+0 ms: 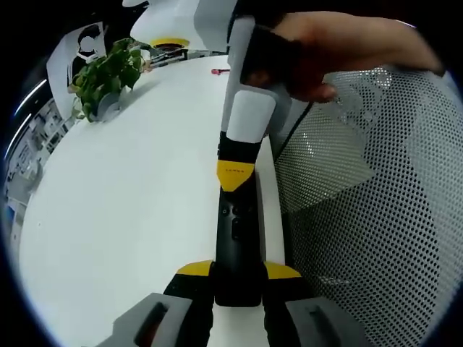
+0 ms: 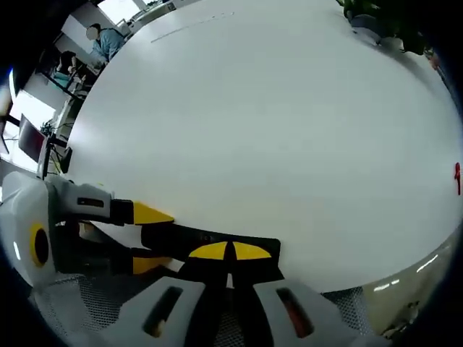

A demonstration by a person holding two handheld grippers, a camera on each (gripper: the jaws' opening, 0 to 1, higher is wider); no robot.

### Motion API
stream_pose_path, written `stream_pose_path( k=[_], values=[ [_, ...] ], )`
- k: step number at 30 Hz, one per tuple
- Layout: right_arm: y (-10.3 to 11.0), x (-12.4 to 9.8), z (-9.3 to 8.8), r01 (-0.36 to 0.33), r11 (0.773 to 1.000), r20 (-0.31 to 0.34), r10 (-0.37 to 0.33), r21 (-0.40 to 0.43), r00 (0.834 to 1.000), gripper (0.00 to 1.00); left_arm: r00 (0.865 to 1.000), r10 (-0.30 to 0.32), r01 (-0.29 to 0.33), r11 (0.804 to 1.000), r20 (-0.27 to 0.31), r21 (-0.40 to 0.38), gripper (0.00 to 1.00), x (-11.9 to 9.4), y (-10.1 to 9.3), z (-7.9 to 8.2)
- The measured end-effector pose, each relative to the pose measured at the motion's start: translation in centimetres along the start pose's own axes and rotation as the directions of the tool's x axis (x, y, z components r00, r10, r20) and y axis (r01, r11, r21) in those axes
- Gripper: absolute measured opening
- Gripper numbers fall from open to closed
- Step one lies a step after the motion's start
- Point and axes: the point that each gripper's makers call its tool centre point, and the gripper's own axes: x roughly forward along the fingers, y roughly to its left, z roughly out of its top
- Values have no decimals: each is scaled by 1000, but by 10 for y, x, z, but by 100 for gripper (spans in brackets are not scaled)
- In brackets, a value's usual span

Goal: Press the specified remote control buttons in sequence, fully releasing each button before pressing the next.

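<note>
Down at the near edge of the left gripper view, the left gripper [image 1: 237,289] is clamped shut on the near end of a long black remote control [image 1: 236,231], with the yellow pads [image 1: 282,271] pressed against both of its sides. The remote is held out over the edge of the white table [image 1: 137,202], running straight away from the camera with its small buttons facing up. Further along, its far end is met by the right gripper [image 1: 236,176], which is brought in from above; a yellow tip is set down on the remote's top face. How far its jaws are spread can't be told here. Beyond that, the person's hand [image 1: 325,54] is wrapped around the right gripper's handle. A perforated mesh chair back [image 1: 376,195] is seen off to the side, and a potted plant [image 1: 108,76] sits far back on the table.

In the right gripper view, the right gripper [image 2: 230,252] is closed, yellow tips together right on the remote control [image 2: 210,240], which lies crosswise. The left gripper [image 2: 145,235] is seen gripping its other end, over the table [image 2: 275,130].
</note>
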Motion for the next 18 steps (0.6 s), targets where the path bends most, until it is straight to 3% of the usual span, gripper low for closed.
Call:
stream_pose_path(
  k=[11,18],
  values=[
    [0,2,1,4,1000,-18,-4,-15,1000,0,1000,0,0,1000,3,-2,25,0,0,0],
    [-2,1,9,6,1000,20,-6,-3,1000,0,1000,-1,1,1000,5,-1,25,0,0,0]
  ],
)
